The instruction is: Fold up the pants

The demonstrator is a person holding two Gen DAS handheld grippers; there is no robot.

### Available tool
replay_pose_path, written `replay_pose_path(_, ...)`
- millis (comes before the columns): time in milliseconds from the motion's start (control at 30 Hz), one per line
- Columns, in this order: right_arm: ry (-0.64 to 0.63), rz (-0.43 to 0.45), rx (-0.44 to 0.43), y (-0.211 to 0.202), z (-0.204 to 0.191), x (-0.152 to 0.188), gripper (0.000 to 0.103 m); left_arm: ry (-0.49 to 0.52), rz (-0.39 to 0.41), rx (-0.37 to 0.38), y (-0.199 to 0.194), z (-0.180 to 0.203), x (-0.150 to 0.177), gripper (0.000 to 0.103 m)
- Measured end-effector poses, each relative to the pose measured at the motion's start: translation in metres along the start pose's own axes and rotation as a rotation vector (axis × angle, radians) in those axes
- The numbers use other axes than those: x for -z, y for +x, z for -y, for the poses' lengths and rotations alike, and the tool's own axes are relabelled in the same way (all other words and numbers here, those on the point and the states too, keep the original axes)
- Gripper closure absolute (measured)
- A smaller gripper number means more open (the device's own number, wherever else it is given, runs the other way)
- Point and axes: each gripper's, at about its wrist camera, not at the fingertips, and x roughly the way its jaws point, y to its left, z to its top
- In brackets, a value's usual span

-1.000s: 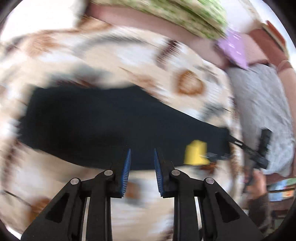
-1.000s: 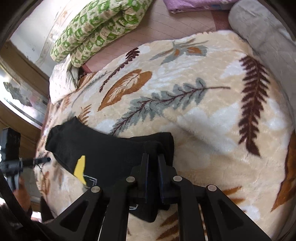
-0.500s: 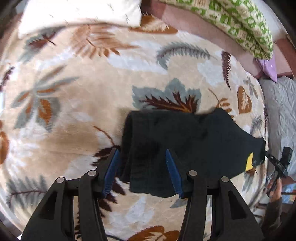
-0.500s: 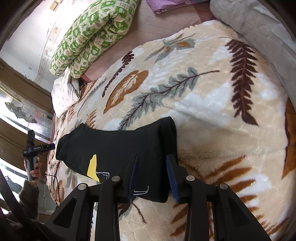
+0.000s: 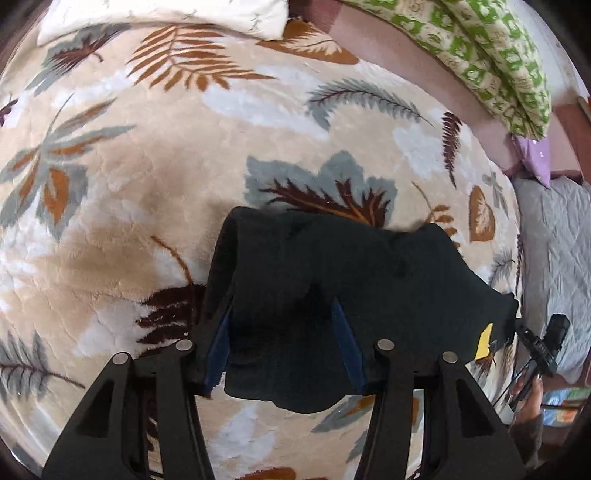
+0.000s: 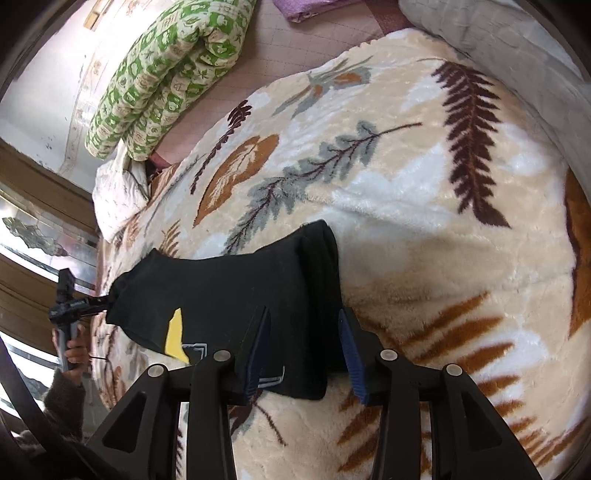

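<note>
Left gripper [image 5: 282,347] spread wide over folded black pants [image 5: 332,280].

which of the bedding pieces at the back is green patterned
The rolled green-and-cream patterned quilt; the cushion beside it is plain purple.

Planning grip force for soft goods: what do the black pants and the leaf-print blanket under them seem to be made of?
The black pants look like a matte, soft knit, perhaps cotton jersey or fleece: no sheen, thick rounded fold edges. The leaf-print blanket looks like plush synthetic fleece: fuzzy pile with a slight sheen and creases in the nap. Both tongs are open.
</note>
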Motion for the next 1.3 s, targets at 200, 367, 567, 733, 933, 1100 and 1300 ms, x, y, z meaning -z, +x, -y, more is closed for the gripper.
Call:
replay_pose_path(200, -0.051, 0.012, 0.055, 0.011, -0.016, -0.011, 0.066, -0.012, 0.022, -0.022, -0.002, 0.001, 0.003, 0.070)
replay_pose_path(367, -0.131, 0.050, 0.132, 0.007, -0.031, -0.017, 0.096, -0.047, 0.065, -0.061, -0.009, 0.000, 0.007, 0.081)
replay_pose_path(567, -0.122, 0.129, 0.103, -0.010, -0.038, -0.029, 0.096, -0.021, 0.122, -0.064, -0.023, -0.004, 0.020, 0.081)
replay_pose_path(733, -0.064, 0.108, 0.112, 0.003, -0.023, -0.022, 0.096, -0.007, 0.067, -0.093, -0.007, -0.018, 0.025, 0.081)
replay_pose_path(933, -0.003, 0.086, 0.134, 0.012, -0.002, -0.013, 0.095, 0.017, 0.041, -0.123, -0.002, -0.011, 0.015, 0.079)
replay_pose_path(1100, 0.090, 0.075, -0.010, 0.001, 0.003, -0.008, 0.071, 0.075, 0.043, -0.141, -0.007, 0.001, 0.016, 0.078)
replay_pose_path(1300, -0.001, 0.060, 0.036, -0.002, -0.005, 0.014, 0.063, 0.078, 0.040, -0.144, -0.009, 0.001, 0.019, 0.076)
